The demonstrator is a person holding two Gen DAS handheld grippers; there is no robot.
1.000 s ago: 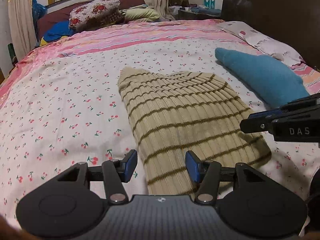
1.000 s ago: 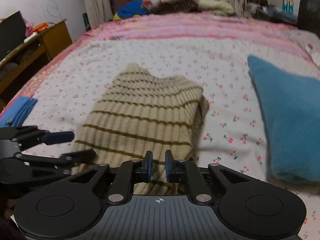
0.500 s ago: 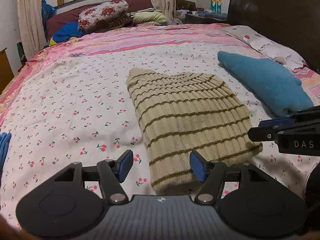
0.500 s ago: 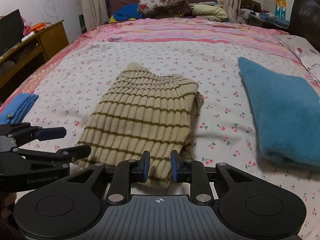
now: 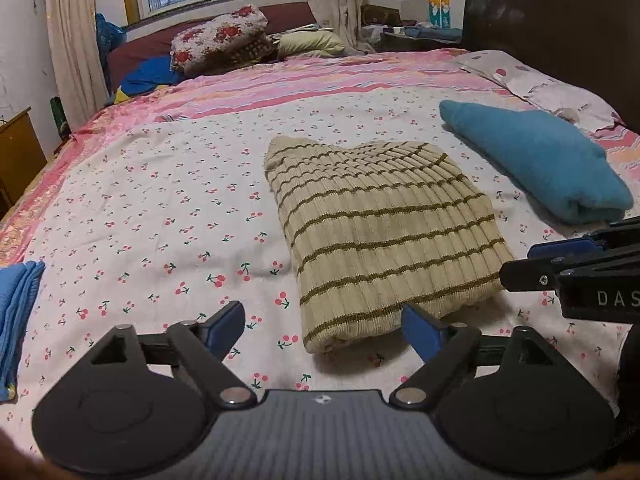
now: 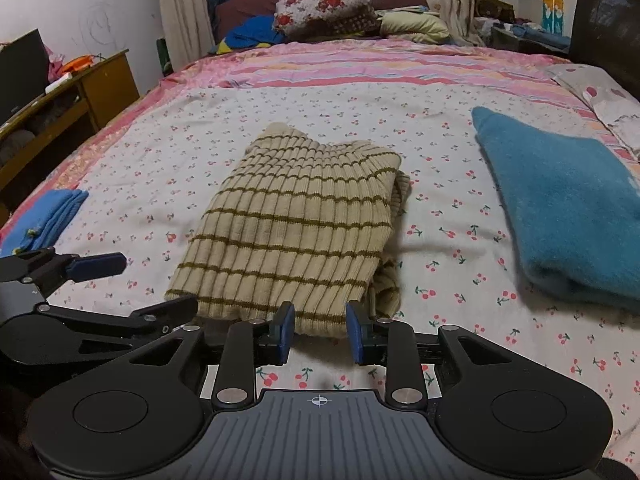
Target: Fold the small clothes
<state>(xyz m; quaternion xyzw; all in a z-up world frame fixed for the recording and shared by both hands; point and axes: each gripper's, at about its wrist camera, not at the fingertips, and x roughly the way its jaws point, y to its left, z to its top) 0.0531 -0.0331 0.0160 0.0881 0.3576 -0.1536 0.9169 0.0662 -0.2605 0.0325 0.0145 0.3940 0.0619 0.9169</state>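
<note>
The folded beige striped sweater [image 5: 380, 236] lies flat in the middle of the cherry-print bedsheet [image 5: 160, 220], with a folded teal garment [image 5: 536, 160] to its right and a blue cloth [image 5: 16, 312] well off to its left. The right gripper [image 6: 320, 334], nearly closed a second ago, now has its jaws parted to a moderate gap and holds nothing. The left gripper [image 5: 324, 326] stands wide and has spread further. Both have backed off the sweater's near edge.
</note>
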